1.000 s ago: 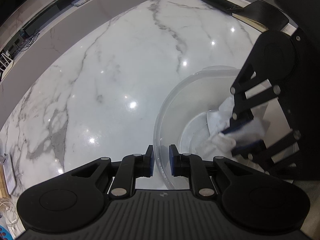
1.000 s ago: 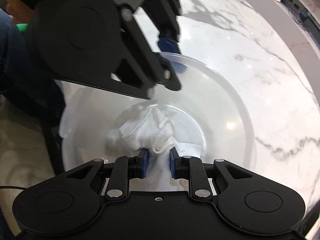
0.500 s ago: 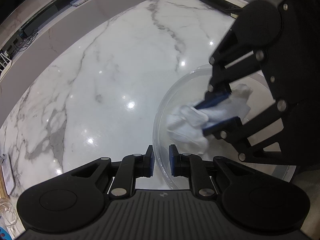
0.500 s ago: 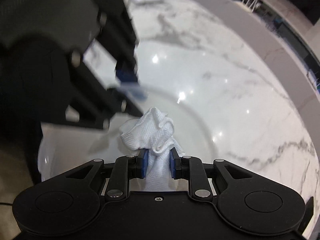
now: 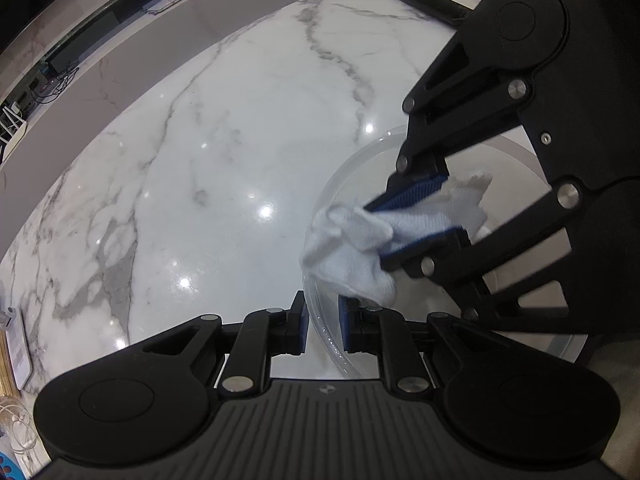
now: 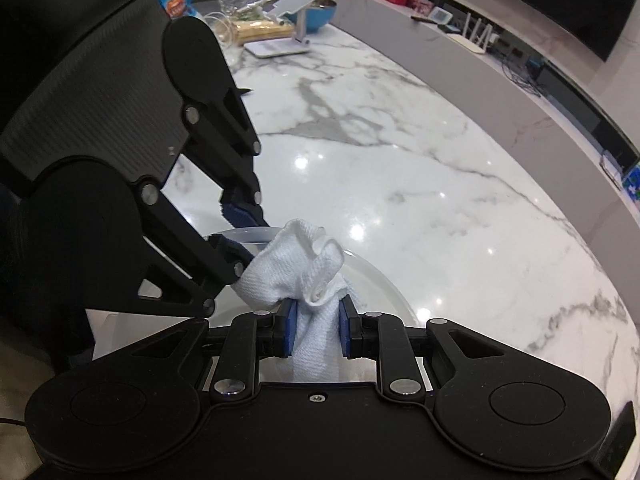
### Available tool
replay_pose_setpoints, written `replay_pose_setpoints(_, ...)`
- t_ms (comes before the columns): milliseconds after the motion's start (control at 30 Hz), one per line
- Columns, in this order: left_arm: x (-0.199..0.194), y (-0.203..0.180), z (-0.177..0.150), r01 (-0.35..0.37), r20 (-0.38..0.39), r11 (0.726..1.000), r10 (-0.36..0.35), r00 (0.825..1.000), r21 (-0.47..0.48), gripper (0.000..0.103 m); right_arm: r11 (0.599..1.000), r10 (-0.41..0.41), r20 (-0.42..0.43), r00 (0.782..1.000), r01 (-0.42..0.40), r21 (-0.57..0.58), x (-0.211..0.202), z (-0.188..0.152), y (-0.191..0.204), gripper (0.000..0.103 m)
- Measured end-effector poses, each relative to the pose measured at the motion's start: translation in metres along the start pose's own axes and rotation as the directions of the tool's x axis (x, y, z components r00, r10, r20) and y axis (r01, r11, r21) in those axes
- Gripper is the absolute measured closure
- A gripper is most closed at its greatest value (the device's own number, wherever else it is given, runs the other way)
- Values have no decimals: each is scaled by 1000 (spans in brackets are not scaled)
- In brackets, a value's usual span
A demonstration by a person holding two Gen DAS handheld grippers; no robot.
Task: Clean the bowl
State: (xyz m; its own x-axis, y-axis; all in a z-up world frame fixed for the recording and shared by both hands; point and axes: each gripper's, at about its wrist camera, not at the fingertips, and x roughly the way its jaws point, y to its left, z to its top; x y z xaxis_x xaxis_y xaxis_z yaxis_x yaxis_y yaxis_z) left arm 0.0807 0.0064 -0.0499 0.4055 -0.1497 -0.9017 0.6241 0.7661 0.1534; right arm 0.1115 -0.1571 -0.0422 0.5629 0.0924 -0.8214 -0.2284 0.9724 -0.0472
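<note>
Pinching the clear plastic bowl by its rim on the white marble counter, the left gripper could slip if the right gripper, clenched on the crumpled white cloth, drags hard across that edge.

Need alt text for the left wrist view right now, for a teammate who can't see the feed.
The left gripper clamps the near rim of a clear bowl on a white marble table. From the right, the right gripper presses a bunched white cloth, held in its jaws, against the bowl's left inner wall near the rim. A dark phone-like slab lies at the far edge.
</note>
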Motion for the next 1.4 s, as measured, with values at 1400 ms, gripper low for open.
replay_pose_setpoints(1400, 3, -2, 4, -1, 1, 1000, 1, 1000, 11, 88, 993, -95, -42, 995, 98, 68, 4, -9, -16, 85)
